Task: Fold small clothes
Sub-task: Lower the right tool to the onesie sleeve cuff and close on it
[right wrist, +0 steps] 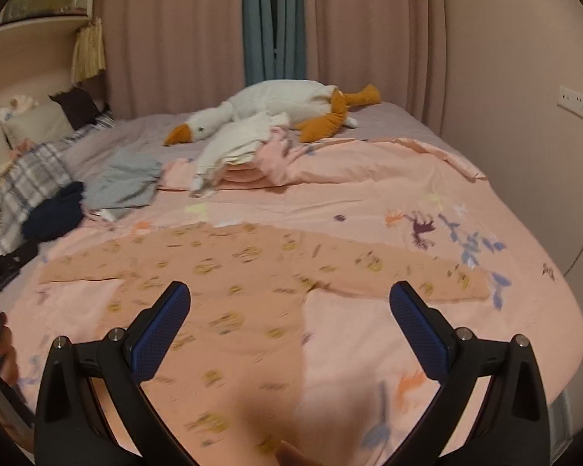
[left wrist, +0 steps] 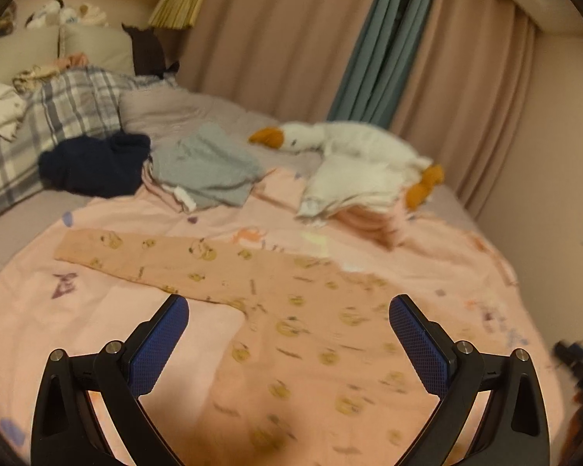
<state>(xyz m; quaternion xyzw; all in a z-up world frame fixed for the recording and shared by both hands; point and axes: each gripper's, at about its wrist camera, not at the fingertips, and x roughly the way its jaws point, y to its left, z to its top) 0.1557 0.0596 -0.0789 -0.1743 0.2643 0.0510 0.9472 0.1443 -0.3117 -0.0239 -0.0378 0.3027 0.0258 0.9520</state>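
Note:
A small peach long-sleeved top [left wrist: 283, 326] with a yellow print lies spread flat on the pink bed sheet [left wrist: 109, 322]. Its left sleeve stretches out to the left in the left wrist view, and its right sleeve [right wrist: 416, 272] reaches right in the right wrist view. My left gripper [left wrist: 288, 310] hovers open over the top's left side near the armpit, holding nothing. My right gripper [right wrist: 290, 299] is open over the top's body [right wrist: 229, 295], with nothing between its blue pads. Both views are blurred.
Folded pale clothes [right wrist: 245, 143] are stacked on pink folded ones at the back, beside a white plush goose [right wrist: 276, 105]. A grey garment [left wrist: 210, 167] and a dark navy one [left wrist: 93, 165] lie left. Plaid bedding [left wrist: 54, 116] and pillows fill the far left. A hand [right wrist: 4, 349] shows at the left edge.

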